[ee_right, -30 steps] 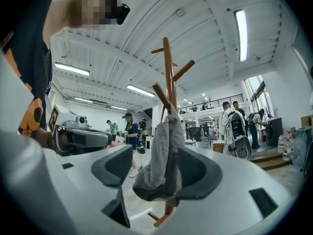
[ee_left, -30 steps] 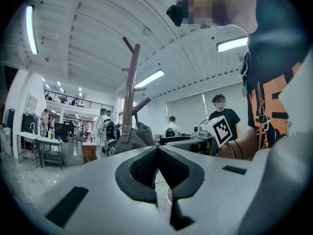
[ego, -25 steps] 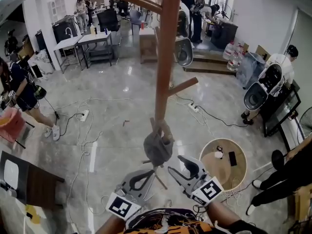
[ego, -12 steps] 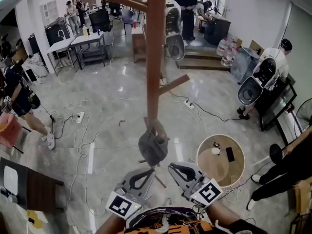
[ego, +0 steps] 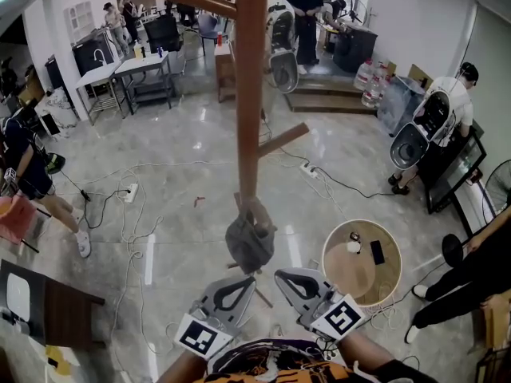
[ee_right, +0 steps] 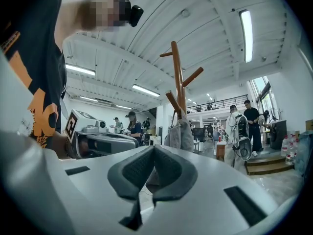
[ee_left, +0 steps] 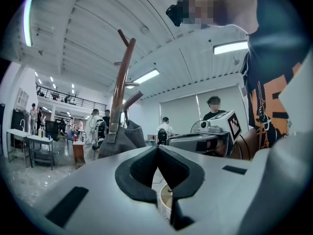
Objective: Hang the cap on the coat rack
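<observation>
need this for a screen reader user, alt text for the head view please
A grey cap hangs on a low peg of a wooden coat rack, seen from above. In the foreground, the left tongs and right tongs are shut and empty, apart from the cap.

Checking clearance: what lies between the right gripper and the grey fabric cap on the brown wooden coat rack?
Nothing: the head view shows only glossy grey floor between the right gripper and the grey fabric cap hung on the brown wooden rack.
</observation>
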Demonstrator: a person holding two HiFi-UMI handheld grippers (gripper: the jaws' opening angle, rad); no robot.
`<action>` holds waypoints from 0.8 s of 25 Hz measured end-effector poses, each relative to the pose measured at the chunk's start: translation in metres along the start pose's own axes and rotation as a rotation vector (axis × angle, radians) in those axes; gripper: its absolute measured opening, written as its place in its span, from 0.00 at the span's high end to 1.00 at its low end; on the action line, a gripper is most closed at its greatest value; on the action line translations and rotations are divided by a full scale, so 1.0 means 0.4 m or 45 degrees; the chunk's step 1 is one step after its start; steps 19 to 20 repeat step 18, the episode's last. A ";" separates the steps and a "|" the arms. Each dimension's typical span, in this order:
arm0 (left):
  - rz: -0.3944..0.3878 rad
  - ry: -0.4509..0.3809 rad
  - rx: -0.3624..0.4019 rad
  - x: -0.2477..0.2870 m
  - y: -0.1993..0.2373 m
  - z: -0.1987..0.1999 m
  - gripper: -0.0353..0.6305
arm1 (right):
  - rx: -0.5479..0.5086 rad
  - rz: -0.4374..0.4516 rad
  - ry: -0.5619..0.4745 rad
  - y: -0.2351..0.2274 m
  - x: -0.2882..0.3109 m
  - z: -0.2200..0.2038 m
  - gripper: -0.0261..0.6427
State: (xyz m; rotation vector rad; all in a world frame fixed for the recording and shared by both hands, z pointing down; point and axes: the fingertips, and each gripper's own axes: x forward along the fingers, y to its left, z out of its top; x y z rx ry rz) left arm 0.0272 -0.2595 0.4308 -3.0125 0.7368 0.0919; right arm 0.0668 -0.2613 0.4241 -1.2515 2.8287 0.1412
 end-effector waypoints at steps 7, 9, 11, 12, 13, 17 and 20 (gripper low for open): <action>-0.008 0.009 0.020 0.004 -0.007 0.007 0.91 | 0.007 -0.003 0.014 -0.001 0.000 0.001 0.94; -0.008 0.011 0.015 0.004 -0.009 0.008 0.91 | 0.005 -0.001 0.017 0.000 -0.001 0.000 0.94; -0.004 0.013 0.010 0.006 -0.012 0.007 0.91 | 0.002 0.003 0.018 -0.001 -0.003 -0.004 0.94; -0.004 0.014 0.012 0.007 -0.013 0.005 0.91 | 0.002 0.004 0.016 -0.001 -0.004 -0.005 0.94; -0.004 0.015 0.015 0.007 -0.014 0.005 0.91 | 0.001 0.005 0.013 -0.002 -0.004 -0.006 0.94; -0.006 0.009 0.025 0.004 -0.015 0.007 0.91 | -0.006 0.014 0.012 0.003 0.000 -0.005 0.94; -0.007 0.007 0.028 0.003 -0.016 0.008 0.91 | -0.008 0.016 0.013 0.004 0.002 -0.005 0.94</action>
